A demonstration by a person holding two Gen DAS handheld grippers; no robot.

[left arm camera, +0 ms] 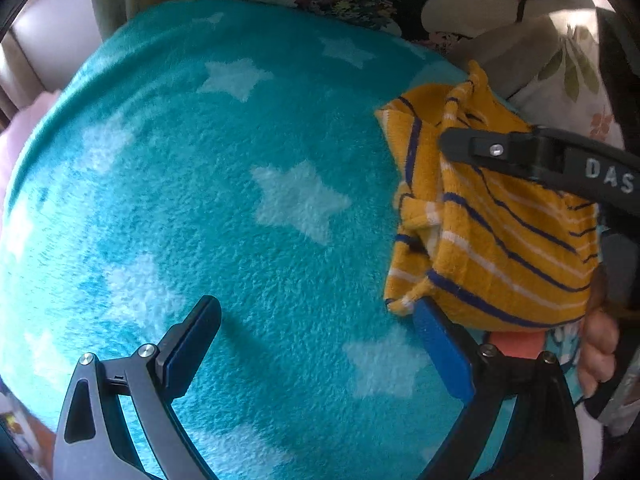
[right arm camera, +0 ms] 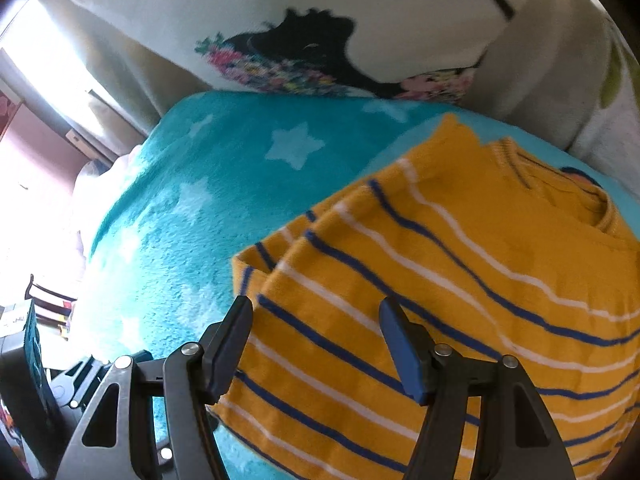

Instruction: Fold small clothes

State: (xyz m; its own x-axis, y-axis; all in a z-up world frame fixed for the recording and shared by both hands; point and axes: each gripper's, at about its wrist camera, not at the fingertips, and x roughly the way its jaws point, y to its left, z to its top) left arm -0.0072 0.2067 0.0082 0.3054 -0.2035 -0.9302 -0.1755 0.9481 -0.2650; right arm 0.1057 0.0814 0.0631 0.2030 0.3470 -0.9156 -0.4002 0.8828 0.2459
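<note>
While striped shirt (right arm camera: 460, 280) lies rightward | blanket (left arm camera: 200, 180) left bare | left claw (left arm camera: 320, 344) spread

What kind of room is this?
Probably a bedroom or living room at home: a fleecy turquoise star-patterned blanket, a floral printed pillow behind it, and a small mustard-yellow striped jumper laid out.

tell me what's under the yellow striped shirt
The yellow striped shirt lies on a teal star-print fleece blanket, which shows all around it. Whatever sits directly beneath the shirt is covered.
</note>
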